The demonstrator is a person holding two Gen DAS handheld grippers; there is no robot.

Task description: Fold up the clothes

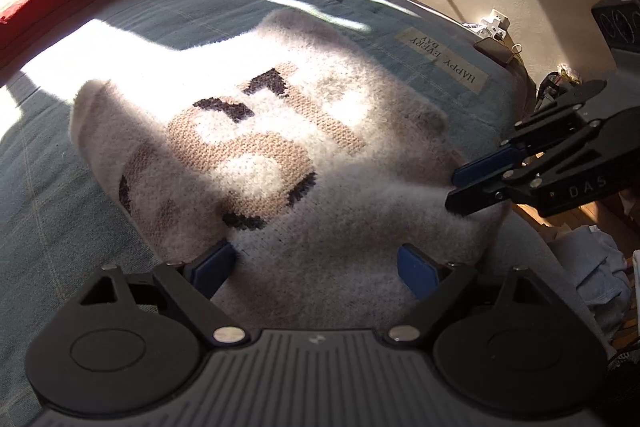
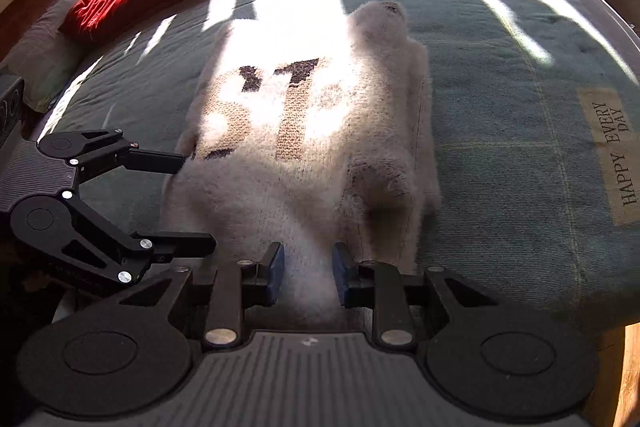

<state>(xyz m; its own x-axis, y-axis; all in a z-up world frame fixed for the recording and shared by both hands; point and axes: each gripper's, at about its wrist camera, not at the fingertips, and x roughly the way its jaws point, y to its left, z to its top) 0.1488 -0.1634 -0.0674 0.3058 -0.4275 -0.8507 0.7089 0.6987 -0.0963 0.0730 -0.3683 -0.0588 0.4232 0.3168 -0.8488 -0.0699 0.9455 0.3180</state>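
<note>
Left tongs (image 1: 316, 267), spread wide, straddle the fuzzy sweater's (image 1: 248, 147) near hem, gripping nothing. Right tongs (image 2: 308, 273), nearly closed, pinch that hem's other corner, apparently to lift it for folding across the bed (image 2: 500, 75).

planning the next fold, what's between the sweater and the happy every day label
Only bare green bedspread lies between the sweater and the label, nothing else; the right wrist view shows that stretch.
</note>
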